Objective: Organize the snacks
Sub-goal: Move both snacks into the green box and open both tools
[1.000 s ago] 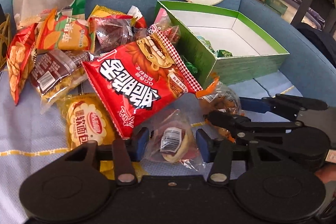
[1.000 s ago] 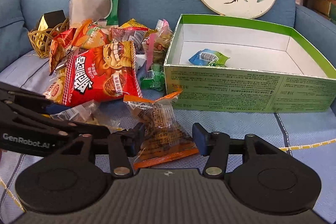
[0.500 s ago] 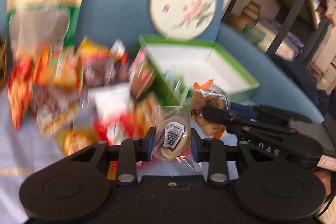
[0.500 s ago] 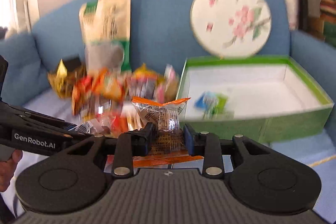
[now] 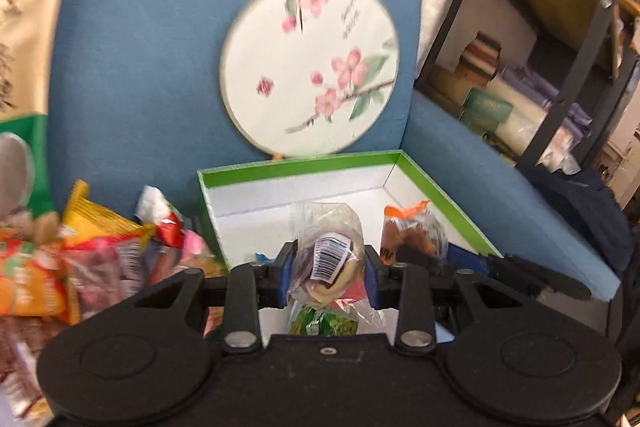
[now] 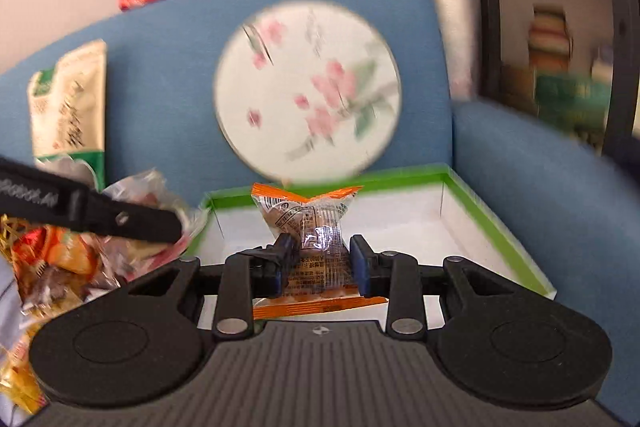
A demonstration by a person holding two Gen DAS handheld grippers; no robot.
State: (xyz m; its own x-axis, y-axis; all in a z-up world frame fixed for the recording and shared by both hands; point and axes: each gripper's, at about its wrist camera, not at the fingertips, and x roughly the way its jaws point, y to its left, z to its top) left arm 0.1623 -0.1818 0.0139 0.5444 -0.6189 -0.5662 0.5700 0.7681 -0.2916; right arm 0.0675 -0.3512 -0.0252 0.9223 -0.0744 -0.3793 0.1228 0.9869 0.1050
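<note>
Both snacks are up over the green box (image 5: 312, 169) right now. Left gripper (image 5: 326, 277) pinches the clear-wrapped pastry (image 5: 330, 259), though its jaws are easing open a little, so I'd get it well inside the box walls before letting go. Right gripper (image 6: 320, 265) is clamped on the orange-edged packet (image 6: 308, 227) above the box; lower it, don't toss. Count: 2 grippers, 2 held snacks, 1 box, 1 round fan (image 5: 310, 67) behind the box, and a blurry pile (image 5: 80, 251) left of the box, too smeared to count.
</note>
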